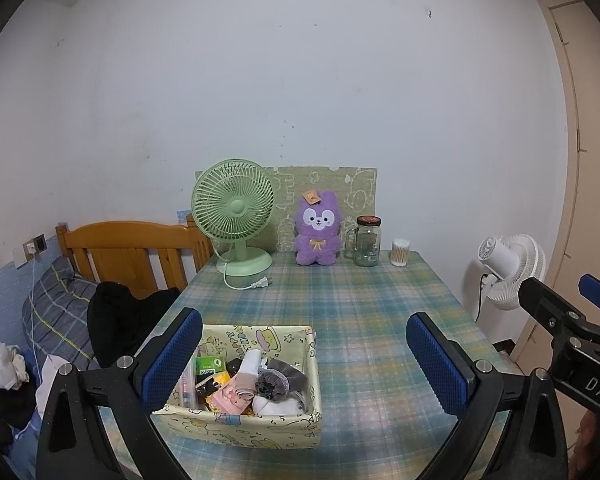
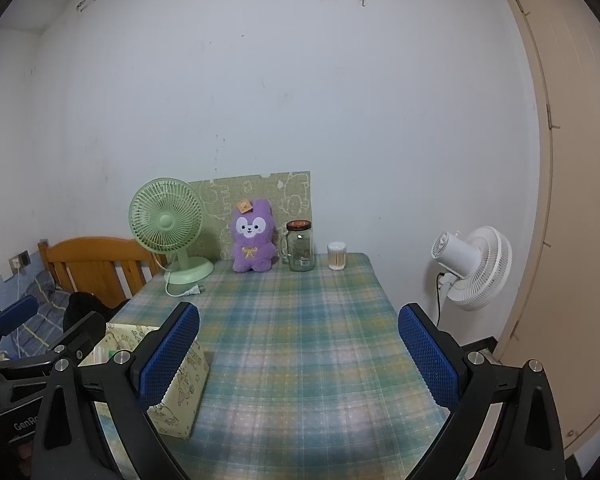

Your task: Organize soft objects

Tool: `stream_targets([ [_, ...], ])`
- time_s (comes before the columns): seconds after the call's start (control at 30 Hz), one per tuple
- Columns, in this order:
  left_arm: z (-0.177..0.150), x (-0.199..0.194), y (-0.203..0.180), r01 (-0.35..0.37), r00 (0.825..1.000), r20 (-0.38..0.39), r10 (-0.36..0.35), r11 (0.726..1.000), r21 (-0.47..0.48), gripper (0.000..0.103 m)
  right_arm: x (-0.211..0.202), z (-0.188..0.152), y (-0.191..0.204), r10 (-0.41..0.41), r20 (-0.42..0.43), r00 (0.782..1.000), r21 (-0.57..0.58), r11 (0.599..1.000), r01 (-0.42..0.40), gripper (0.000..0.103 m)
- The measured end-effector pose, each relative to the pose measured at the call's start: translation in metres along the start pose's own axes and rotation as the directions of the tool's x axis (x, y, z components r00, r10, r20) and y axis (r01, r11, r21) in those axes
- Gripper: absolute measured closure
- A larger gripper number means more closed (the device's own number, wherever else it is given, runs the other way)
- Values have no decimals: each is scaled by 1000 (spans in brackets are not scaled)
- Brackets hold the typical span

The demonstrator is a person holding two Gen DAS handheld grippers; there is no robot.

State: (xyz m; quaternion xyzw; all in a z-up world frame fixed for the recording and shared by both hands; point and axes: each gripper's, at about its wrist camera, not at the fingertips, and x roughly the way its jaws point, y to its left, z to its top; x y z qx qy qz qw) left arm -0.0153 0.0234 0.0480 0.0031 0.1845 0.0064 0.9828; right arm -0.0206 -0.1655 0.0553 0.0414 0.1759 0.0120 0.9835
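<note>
Fabric box (image 1: 256,428): pale yellow printed cloth, it stands near the front left of the table (image 1: 364,320). Inside I see rolled socks (image 1: 278,382) in grey, pink and white, mixed with a green packet (image 1: 211,365) and other small packs.
Purple plush (image 1: 317,229): it sits upright at the far edge, against the wall board, between the green fan (image 1: 233,216) and the glass jar (image 1: 367,242).
Left tongs (image 1: 304,364): wide open, holding nothing, they hang above the box.
Right tongs (image 2: 299,356): also wide open and empty, over the bare plaid cloth to the right of the box.
Stage: I cannot decide it. The socks in the box fit both a sorting that is finished and one where they are going to be taken out.
Grip advice: for any sock, I think it is better to pinch the thick middle of the roll, so it does not unroll, and to lift straight up past the soft wall.
Edges: the box walls are floppy; a jaw that catches the rim can drag the whole box.
Open room: the middle and right of the table are bare. The fan's loose plug (image 1: 260,283) lies on the cloth behind.
Right border: the table ends close to a white fan (image 2: 474,266).
</note>
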Motion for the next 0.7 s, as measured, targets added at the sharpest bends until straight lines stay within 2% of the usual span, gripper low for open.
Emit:
stream_targets([
  [0.7,-2,3,-1,5,1000,-13,-6,1000,-7,0,-1,-2,3,-4,-11,1000,-1,1000,4,2],
])
